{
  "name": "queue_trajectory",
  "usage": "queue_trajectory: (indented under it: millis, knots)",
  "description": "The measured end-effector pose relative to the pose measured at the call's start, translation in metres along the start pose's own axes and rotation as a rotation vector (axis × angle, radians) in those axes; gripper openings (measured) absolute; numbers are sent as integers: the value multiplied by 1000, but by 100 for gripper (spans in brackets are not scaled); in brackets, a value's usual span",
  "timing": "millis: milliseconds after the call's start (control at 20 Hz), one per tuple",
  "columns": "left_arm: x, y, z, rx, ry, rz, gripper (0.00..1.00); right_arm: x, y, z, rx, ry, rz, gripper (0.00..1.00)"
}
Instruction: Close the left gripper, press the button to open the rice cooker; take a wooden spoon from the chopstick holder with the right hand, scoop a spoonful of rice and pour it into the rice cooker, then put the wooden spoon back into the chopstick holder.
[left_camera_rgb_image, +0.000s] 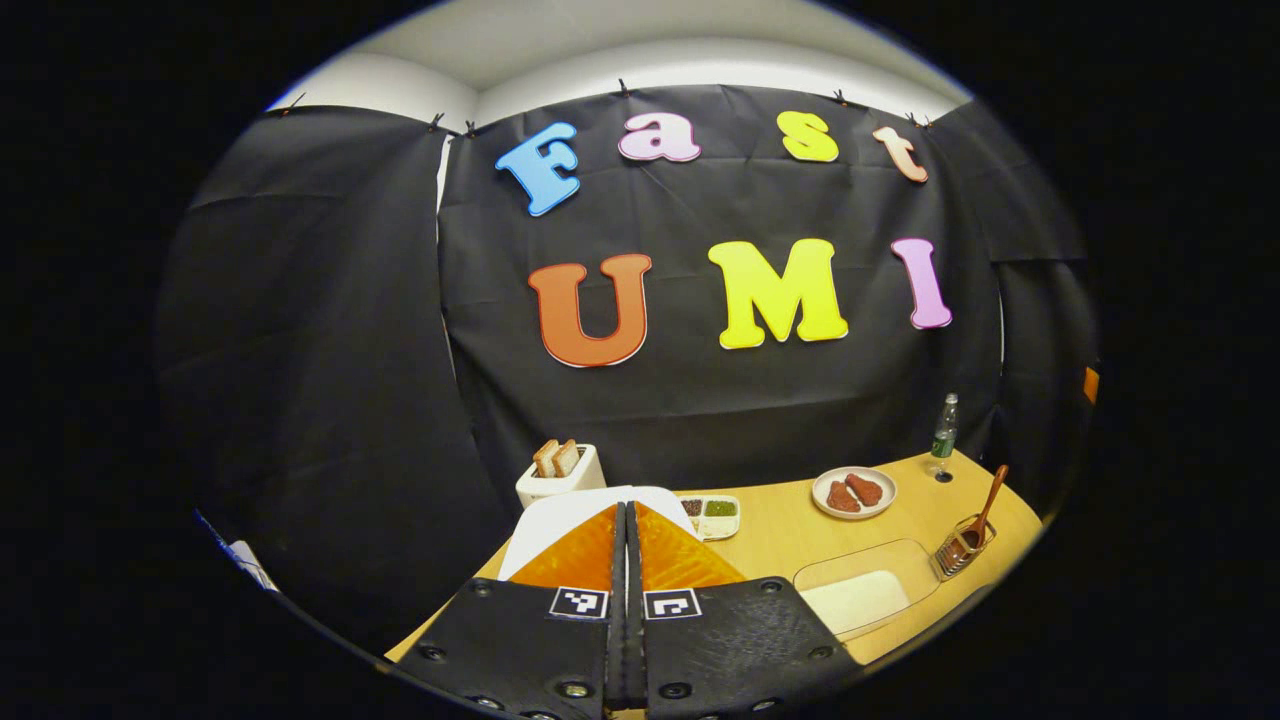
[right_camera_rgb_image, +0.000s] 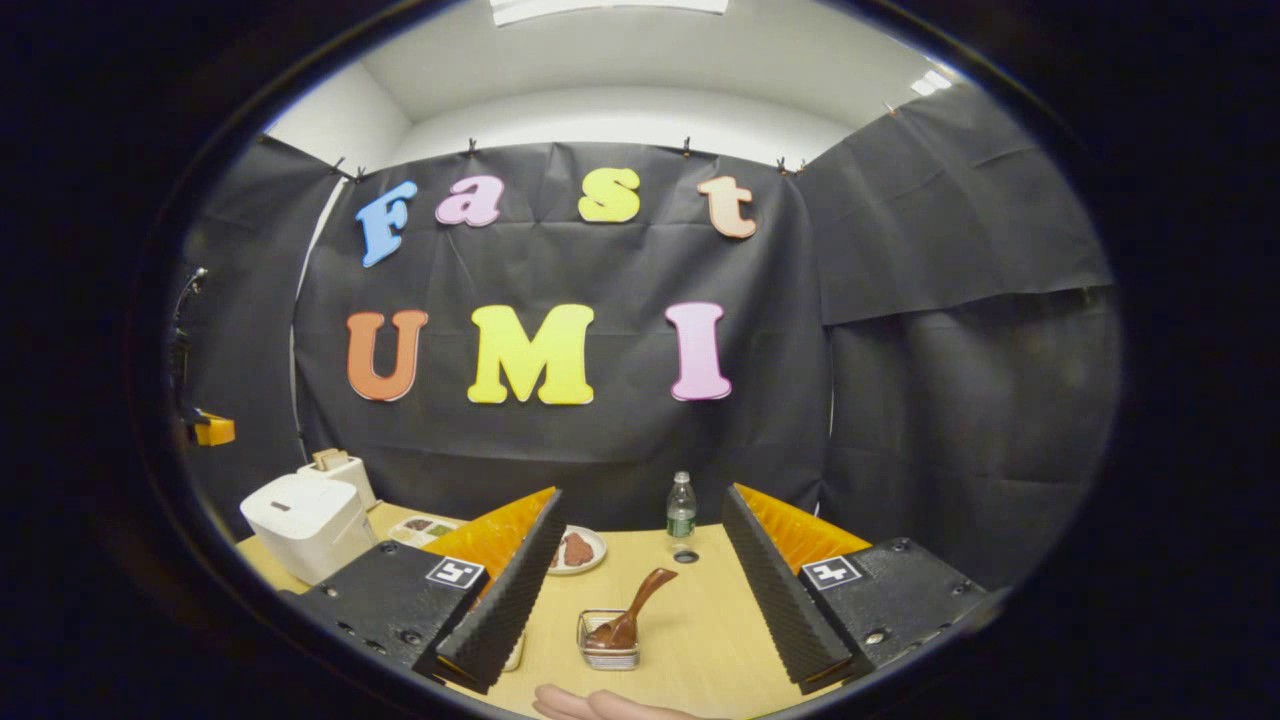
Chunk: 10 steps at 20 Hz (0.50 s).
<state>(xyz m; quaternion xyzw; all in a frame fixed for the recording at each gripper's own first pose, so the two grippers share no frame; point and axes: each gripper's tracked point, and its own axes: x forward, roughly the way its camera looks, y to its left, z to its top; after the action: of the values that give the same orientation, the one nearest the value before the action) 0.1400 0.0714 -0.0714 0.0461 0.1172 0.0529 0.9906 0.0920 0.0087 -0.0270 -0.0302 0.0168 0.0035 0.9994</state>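
Left gripper (left_camera_rgb_image: 630, 520): fingers fully together, aimed at the closed rice cooker (right_camera_rgb_image: 308, 525). Right gripper (right_camera_rgb_image: 640, 560): fingers spread wide, empty, facing the wooden spoon (right_camera_rgb_image: 630, 610) in the chopstick holder (right_camera_rgb_image: 608, 645). Press the button squarely, using the joined tips.

White rice cooker (right_camera_rgb_image: 308, 525), brown wooden spoon (right_camera_rgb_image: 630, 607), tan table (right_camera_rgb_image: 700, 620)

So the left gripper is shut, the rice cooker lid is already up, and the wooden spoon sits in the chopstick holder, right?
Not quite: the rice cooker lid is down, as the right gripper view shows. The rest holds: the left gripper is shut, and the wooden spoon sits in the chopstick holder.
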Motion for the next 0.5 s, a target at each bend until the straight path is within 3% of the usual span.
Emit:
queue_trajectory:
  millis: [500]
  knots:
    - [78, 27, -75, -22, 259, 42, 0, 41, -1, -37, -2, 74, 18, 100]
